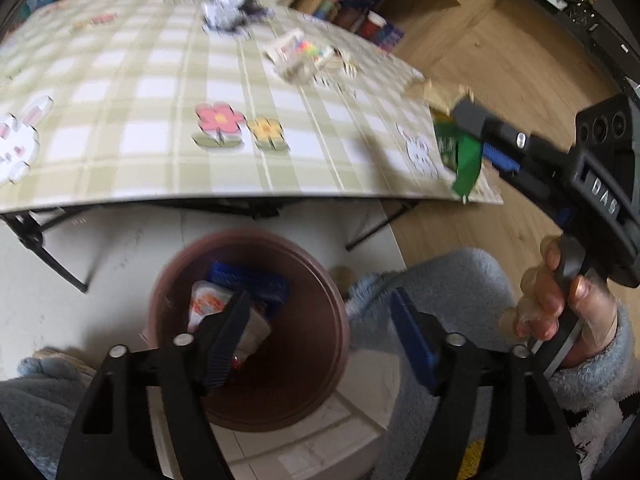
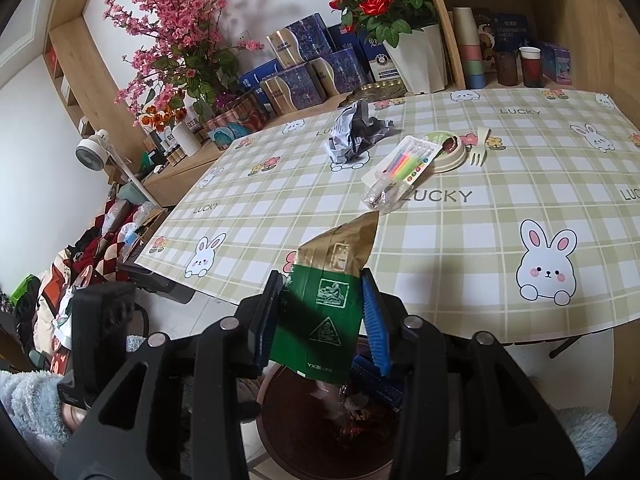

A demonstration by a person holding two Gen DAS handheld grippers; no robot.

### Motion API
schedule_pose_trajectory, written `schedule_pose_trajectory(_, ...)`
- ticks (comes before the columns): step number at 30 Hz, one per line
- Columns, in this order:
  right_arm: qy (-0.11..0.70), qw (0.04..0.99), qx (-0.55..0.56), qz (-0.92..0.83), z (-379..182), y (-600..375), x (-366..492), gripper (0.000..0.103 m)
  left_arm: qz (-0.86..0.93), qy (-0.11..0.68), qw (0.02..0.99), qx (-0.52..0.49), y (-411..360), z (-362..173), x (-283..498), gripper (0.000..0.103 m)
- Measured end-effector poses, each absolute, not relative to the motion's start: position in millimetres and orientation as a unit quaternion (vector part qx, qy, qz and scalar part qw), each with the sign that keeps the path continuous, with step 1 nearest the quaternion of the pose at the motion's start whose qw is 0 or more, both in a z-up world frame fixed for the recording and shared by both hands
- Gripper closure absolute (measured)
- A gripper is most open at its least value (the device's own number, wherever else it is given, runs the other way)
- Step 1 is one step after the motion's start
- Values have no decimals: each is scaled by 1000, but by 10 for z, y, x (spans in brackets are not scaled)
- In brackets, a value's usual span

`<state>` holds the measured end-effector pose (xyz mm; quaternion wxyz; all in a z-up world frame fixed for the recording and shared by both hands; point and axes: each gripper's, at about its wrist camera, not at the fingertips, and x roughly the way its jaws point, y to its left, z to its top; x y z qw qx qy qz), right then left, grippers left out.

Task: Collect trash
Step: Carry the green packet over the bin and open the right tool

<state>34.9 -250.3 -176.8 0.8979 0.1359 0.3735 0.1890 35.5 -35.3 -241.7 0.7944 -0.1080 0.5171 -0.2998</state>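
Note:
My right gripper is shut on a green and gold packet and holds it above the brown bin; the packet also shows in the left wrist view at the table's right corner. My left gripper is open and empty over the brown bin, which holds a blue box and a white wrapper. On the table lie crumpled grey paper, a pack of coloured candles, a clear wrapper, a paper lid and a fork.
The table has a green checked cloth with rabbits and flowers. Behind it stand flower pots, boxes and cups on a wooden shelf. A fan and clutter are at the left. The bin stands on a white floor below the table's front edge.

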Motion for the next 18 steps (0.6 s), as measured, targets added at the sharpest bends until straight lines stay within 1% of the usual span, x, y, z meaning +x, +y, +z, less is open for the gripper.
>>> schedule_pose_trajectory(2,374,898,135,190,-1771,-2499,346,62,-286,500,810,-109,-290,-2333,358,25)
schedule_pose_trajectory(4,376,897,132,192,-1779,-2496,344,62,-264,474,833,-105,-203,-2211,347,17)
schedule_pose_trajectory(7,383,894,126,196,-1810,-2454,329,62,-230,435,865,-99,-80,-2037,326,8)
schedule_pose_trajectory(9,389,891,123,200,-1830,-2415,323,62,-208,411,882,-99,1,-1927,315,6)
schedule_pose_trajectory(11,399,885,121,205,-1872,-2363,306,62,-188,390,896,-100,100,-1832,299,6)
schedule_pose_trajectory(18,446,859,118,222,-2118,-2143,227,62,-138,356,919,-101,392,-1707,251,6)
